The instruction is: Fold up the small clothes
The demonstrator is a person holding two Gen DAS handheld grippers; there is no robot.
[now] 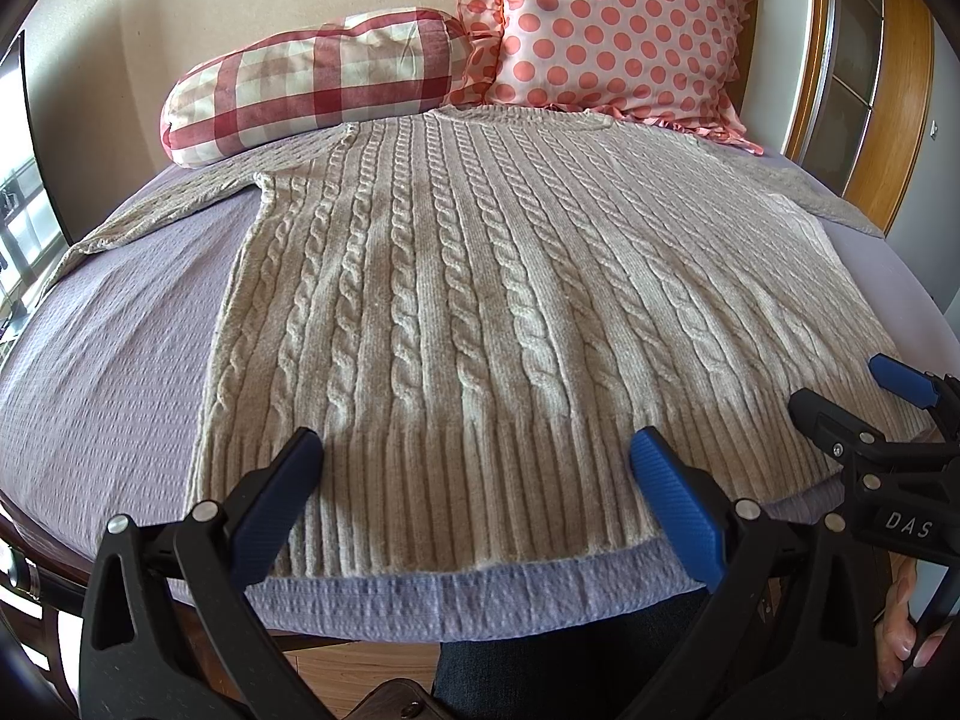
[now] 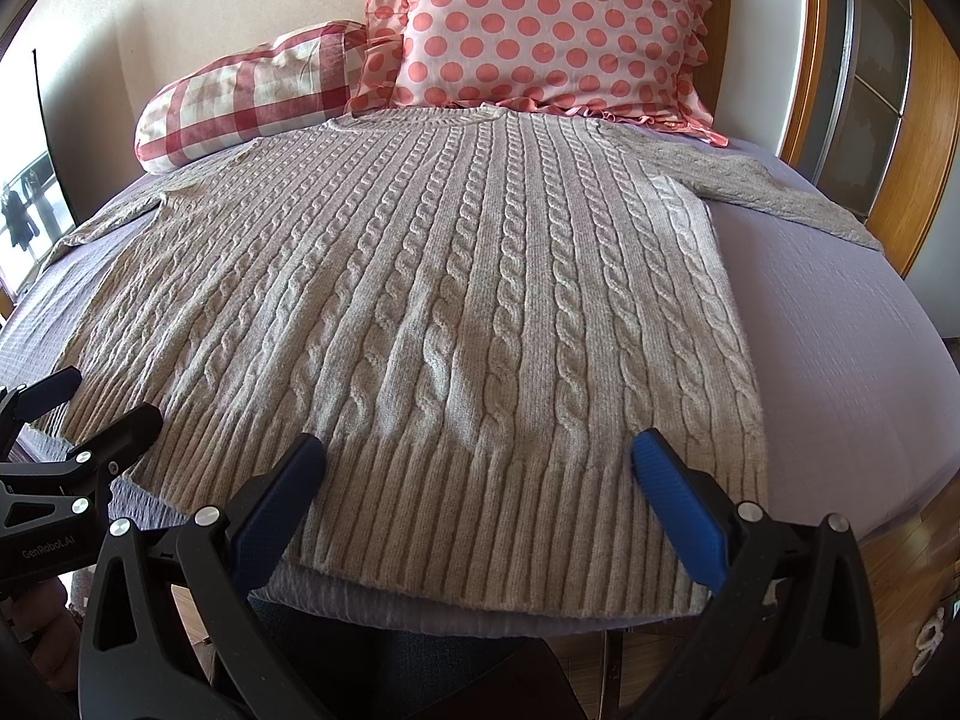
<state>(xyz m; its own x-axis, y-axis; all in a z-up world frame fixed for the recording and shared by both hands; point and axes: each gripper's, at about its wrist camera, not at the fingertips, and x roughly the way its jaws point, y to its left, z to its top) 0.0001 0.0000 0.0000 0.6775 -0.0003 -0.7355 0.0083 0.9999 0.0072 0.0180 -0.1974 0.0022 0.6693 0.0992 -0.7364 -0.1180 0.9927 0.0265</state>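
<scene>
While the sweater (image 1: 480, 312) lies flat, both tools (image 1: 477, 450) (image 2: 477, 453) hover wide open, empty, over its hem.

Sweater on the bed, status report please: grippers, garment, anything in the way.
Left gripper and right gripper open, empty, at the hem. Sweater flat, unfolded, sleeves spread. Two pillows touch the collar.

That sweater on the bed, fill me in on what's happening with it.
A person holds a two-finger gripper in each hand over a beige cable-knit sweater laid flat on a lavender bedspread, sleeves spread out to the sides. The left gripper and right gripper are both open, poised above the ribbed hem nearest the person, gripping nothing. No fold shows yet. A plaid pillow and a polka-dot pillow sit beyond the collar.
</scene>
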